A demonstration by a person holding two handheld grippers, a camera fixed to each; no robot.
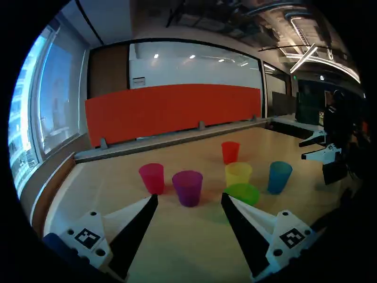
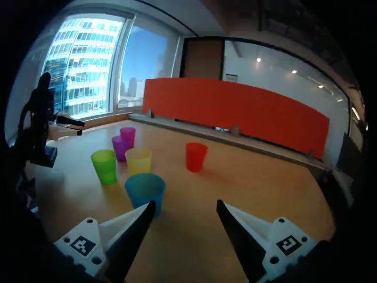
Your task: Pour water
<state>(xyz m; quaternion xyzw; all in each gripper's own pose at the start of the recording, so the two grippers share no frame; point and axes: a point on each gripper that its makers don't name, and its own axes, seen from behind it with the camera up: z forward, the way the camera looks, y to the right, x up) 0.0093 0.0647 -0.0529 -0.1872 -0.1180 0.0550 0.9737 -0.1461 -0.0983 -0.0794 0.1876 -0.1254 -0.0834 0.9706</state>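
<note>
Your left hand-held gripper (image 1: 188,195): fingers spread, empty; a black-and-white square marker (image 1: 88,237) on each. Purple cup (image 1: 187,187) just past the tips, pink cup (image 1: 151,178) to the left; green cup (image 1: 241,193), yellow cup (image 1: 238,173), red cup (image 1: 230,152) and blue cup (image 1: 280,177) to the right. Your right hand-held gripper (image 2: 185,203): spread, empty, blue cup by its left finger. Wooden desk (image 1: 188,245); orange partition (image 1: 174,111) behind; wall sign (image 1: 138,81) too small to read; windows (image 2: 89,66).

Pale wooden table (image 1: 188,245), long orange partition (image 1: 174,111) behind it, tall windows (image 2: 89,70) onto high-rises, ceiling strip lights (image 1: 306,54)
</note>
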